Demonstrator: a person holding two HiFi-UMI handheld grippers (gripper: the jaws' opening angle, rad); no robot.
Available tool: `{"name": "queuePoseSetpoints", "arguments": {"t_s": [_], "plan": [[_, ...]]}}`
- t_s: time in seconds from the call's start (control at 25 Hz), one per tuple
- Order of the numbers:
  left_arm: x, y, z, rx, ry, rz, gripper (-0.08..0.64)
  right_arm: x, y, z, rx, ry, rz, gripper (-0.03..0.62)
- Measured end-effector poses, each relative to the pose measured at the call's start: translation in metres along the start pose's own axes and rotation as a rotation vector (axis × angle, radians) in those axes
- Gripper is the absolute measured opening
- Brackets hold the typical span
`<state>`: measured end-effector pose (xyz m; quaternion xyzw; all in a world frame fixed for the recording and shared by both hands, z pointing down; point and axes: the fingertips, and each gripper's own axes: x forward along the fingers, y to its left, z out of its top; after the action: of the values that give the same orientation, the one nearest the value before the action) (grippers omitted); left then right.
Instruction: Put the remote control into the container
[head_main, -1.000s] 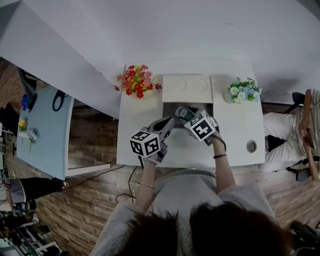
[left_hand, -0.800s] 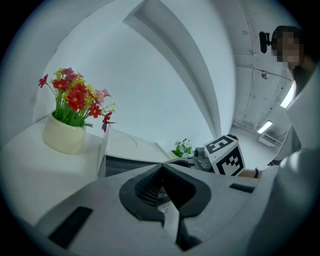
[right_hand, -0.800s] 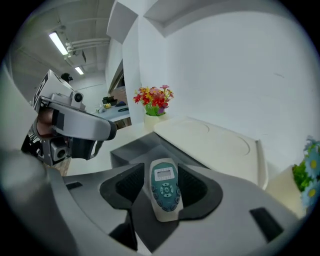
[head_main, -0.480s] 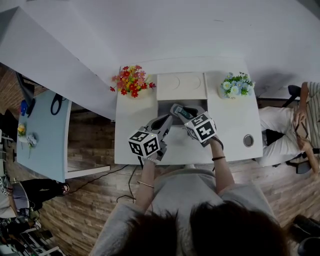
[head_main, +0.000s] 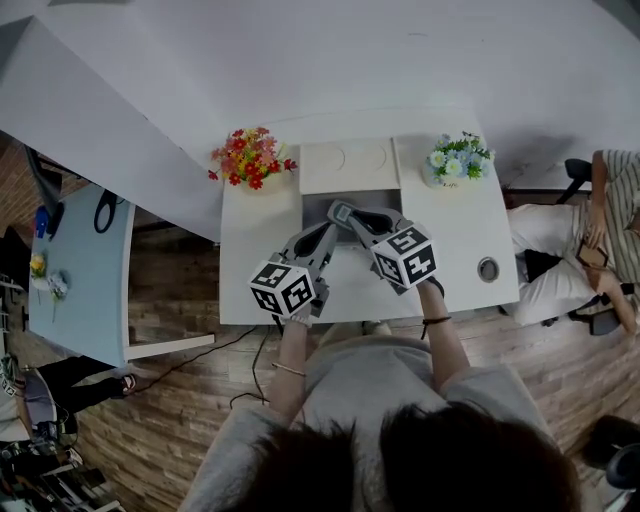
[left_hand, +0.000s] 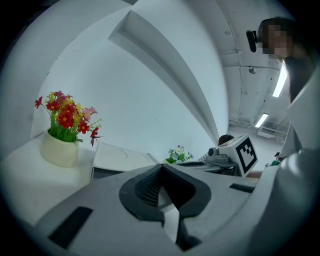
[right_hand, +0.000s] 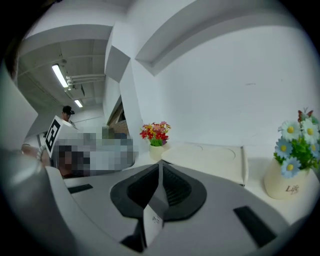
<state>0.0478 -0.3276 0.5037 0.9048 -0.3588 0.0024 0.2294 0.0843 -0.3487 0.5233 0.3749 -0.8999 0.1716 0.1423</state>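
The container (head_main: 318, 204) is a shallow grey box at the back middle of the white desk. Its white lid (head_main: 345, 158) lies just behind it, also showing as the lid (left_hand: 120, 156) and lid (right_hand: 210, 155) in the gripper views. No view shows the remote control. My right gripper (head_main: 338, 211) hovers over the container; its jaws have just been closing and now meet with nothing between them (right_hand: 160, 167). My left gripper (head_main: 325, 232) is beside it at the container's front edge, shut and empty (left_hand: 161, 167).
Red flowers (head_main: 248, 157) in a cream vase stand left of the container, and pale blue flowers (head_main: 455, 158) in a white vase stand right of it. A round grommet (head_main: 488, 268) sits near the desk's right edge. A seated person (head_main: 590, 240) is to the right, a light blue table (head_main: 75, 270) to the left.
The dark remote seen at the right gripper's tips over the container earlier is gone from sight. The right jaws have closed, and both grippers have lifted, the right one more.
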Motion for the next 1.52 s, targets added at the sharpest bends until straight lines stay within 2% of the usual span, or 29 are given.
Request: {"name": "queuePoseSetpoints", "arguments": {"t_s": [0.12,0.32,0.52,0.96,1.52], "plan": [[-0.002,-0.011,0.003,0.021,-0.023,-0.015,0.003,-0.013,0.007,0.011,0.016,-0.06,0.012,0.014],[-0.007,-0.036,0.005,0.147,-0.018,-0.037,0.003,-0.037,0.019,0.029,0.035,-0.155,0.034,0.002],[-0.015,-0.059,0.012,0.206,-0.043,-0.063,0.003,-0.058,0.027,0.04,0.018,-0.223,0.025,0.0],[-0.023,-0.086,0.017,0.273,-0.055,-0.106,0.003,-0.09,0.039,0.05,-0.06,-0.278,-0.04,-0.002],[-0.024,-0.089,0.016,0.278,-0.046,-0.102,0.003,-0.094,0.041,0.054,-0.045,-0.314,-0.013,-0.002]]}}
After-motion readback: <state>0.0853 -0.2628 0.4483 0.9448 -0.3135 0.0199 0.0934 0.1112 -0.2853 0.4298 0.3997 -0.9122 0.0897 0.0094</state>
